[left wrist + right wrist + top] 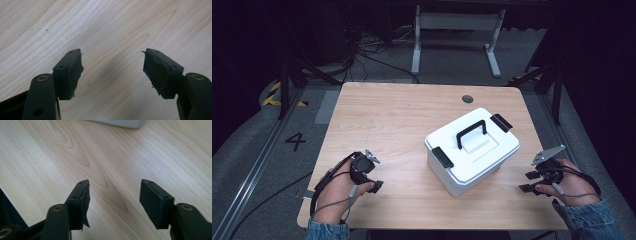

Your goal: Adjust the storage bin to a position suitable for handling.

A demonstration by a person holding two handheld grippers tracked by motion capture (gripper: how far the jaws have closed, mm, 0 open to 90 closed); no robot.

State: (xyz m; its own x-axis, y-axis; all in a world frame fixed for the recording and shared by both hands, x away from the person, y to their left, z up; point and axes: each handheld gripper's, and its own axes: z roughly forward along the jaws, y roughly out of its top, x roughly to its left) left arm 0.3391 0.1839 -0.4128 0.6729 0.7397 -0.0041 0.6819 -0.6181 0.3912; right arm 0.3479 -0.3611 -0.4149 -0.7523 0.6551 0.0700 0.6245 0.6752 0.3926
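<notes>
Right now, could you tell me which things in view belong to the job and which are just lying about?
Job:
white lidded box
left gripper, open
right gripper, open

Lying about:
cables on the floor
white table frame beyond the wooden table

white lidded box (472, 150), black handle, mid-table

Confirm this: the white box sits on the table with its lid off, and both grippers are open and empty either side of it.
Not quite: the lid is on the box, with both black latches down and the handle on top, as the high view shows. The rest holds: the box sits on the table, and the left gripper and right gripper are open and empty either side.
</notes>
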